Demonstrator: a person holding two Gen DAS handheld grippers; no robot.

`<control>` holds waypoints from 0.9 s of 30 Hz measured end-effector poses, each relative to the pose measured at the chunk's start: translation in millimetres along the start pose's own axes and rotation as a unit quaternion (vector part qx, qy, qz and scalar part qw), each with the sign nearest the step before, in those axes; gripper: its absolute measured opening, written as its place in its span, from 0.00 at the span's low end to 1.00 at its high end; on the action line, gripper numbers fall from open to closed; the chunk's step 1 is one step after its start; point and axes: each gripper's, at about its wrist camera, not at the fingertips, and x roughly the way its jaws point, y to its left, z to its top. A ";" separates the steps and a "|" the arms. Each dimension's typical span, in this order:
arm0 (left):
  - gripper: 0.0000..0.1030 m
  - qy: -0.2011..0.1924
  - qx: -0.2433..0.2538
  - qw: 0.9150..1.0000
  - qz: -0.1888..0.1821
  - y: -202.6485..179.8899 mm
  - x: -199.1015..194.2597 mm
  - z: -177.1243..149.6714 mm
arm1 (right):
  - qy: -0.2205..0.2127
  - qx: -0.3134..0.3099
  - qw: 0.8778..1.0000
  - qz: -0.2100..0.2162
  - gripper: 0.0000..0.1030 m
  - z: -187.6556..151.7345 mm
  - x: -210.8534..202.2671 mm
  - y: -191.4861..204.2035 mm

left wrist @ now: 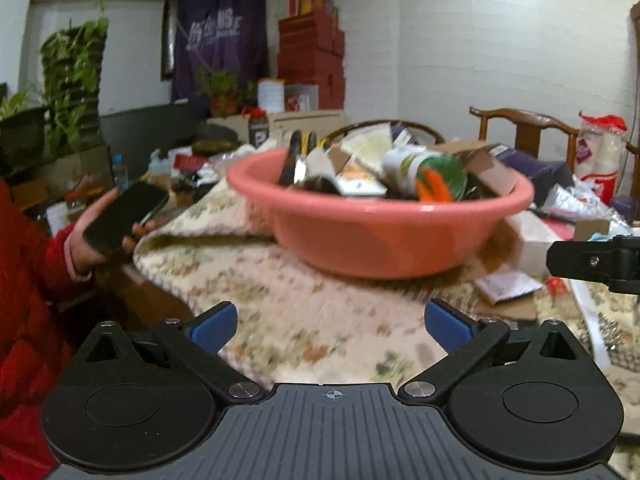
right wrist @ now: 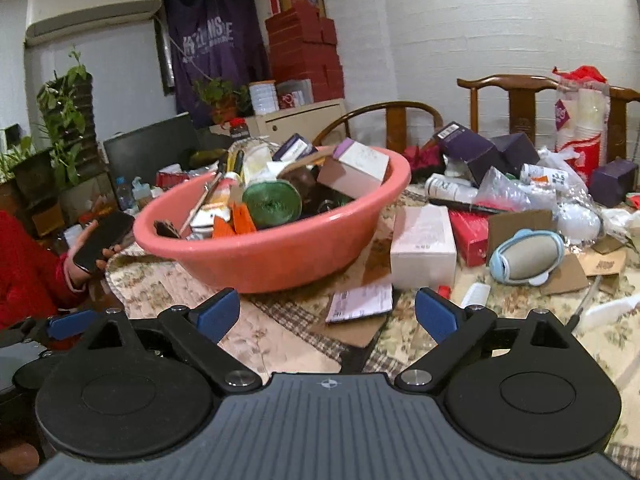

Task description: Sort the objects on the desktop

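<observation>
I see the basin (right wrist: 280,256) standing on the tablecloth (right wrist: 280,340), filled with boxes and a roll (right wrist: 272,202); right of it a box (right wrist: 423,246), chairs (right wrist: 520,100) behind.

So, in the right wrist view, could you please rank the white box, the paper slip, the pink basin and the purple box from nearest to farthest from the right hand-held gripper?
From the right hand-held gripper:
1. Paper slip, just ahead, flat on the table.
2. White box, ahead right; pink basin, ahead left. Too close to call.
3. Purple box, far back right, amid the clutter.
</observation>
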 end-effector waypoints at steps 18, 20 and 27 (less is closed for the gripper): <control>1.00 0.014 -0.007 0.999 -0.031 2.8 24.1 -0.8 | 0.015 -0.026 0.999 -0.044 0.93 -9.3 19.9 18.3; 1.00 0.016 -0.008 0.999 -0.031 3.2 25.7 -0.3 | 0.016 -0.030 0.998 -0.048 0.93 -10.2 21.1 18.9; 1.00 0.020 -0.006 0.999 -0.030 2.3 28.4 -0.5 | 0.016 -0.032 0.998 -0.050 0.93 -11.7 22.6 17.9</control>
